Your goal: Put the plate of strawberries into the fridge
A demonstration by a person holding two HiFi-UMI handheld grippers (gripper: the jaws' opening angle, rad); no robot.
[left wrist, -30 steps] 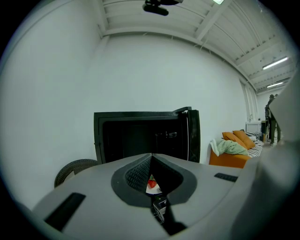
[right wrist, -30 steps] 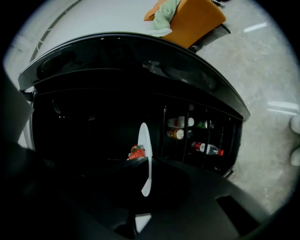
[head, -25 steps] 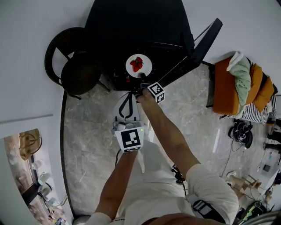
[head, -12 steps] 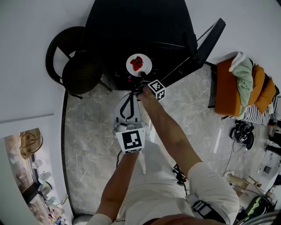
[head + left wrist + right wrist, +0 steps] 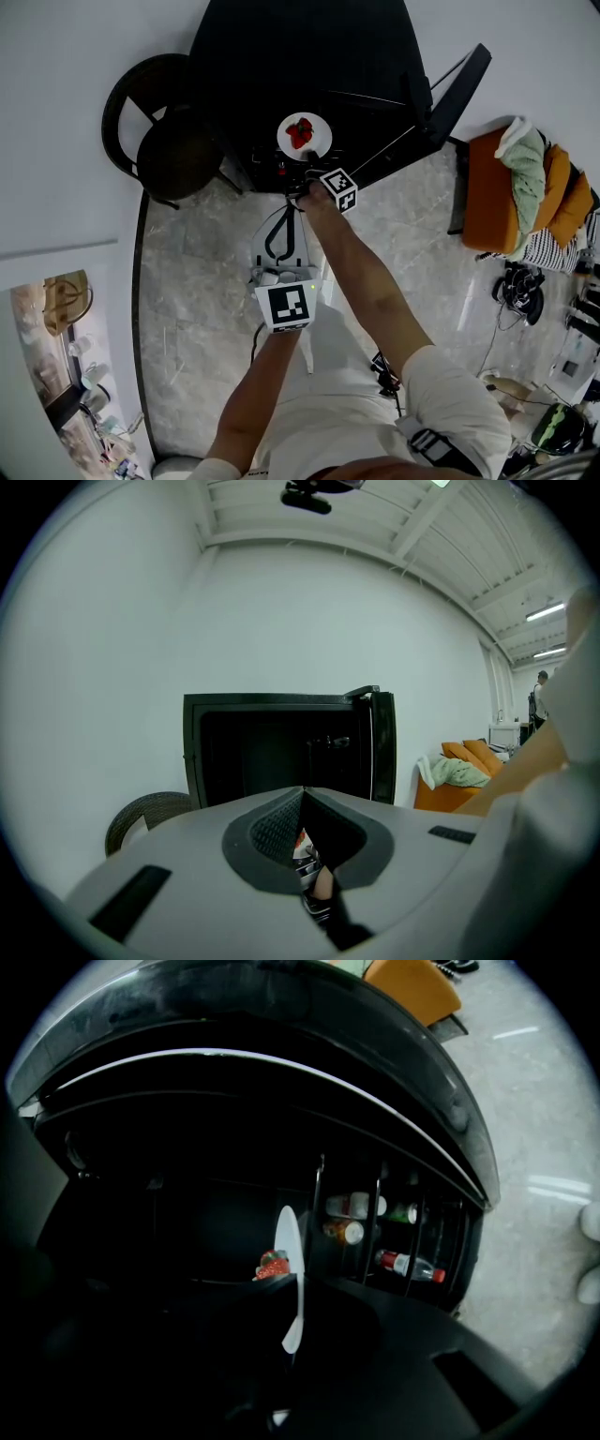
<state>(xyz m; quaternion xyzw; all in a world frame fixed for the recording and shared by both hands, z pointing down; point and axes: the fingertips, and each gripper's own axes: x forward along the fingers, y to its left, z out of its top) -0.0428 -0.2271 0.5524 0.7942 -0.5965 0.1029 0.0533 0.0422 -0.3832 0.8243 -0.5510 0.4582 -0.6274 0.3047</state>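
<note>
- Marble floor (image 5: 187, 281) runs up to one black fridge (image 5: 300, 56) against a white wall. Its door (image 5: 450, 86) is swung open. One chair (image 5: 155, 141) stands to its left and one orange sofa (image 5: 487, 187) to its right.
- One white plate (image 5: 324, 141) carries a small red cluster of strawberries (image 5: 299, 133), too bunched to count. It is held level at the fridge's open front. Whether it is past the threshold I cannot tell.
- Right gripper (image 5: 303, 172) is clamped on the plate's near rim; its own view shows the plate edge-on between the jaws.
- Left gripper (image 5: 302, 797) has its jaws pressed together on nothing and is held back from the fridge.
- Plate looks stiff, light, smooth and probably breakable. A rim hold suits it, kept level so the loose strawberries do not roll.
- Four bottles (image 5: 408, 1265) sit in the rack beside the plate.
</note>
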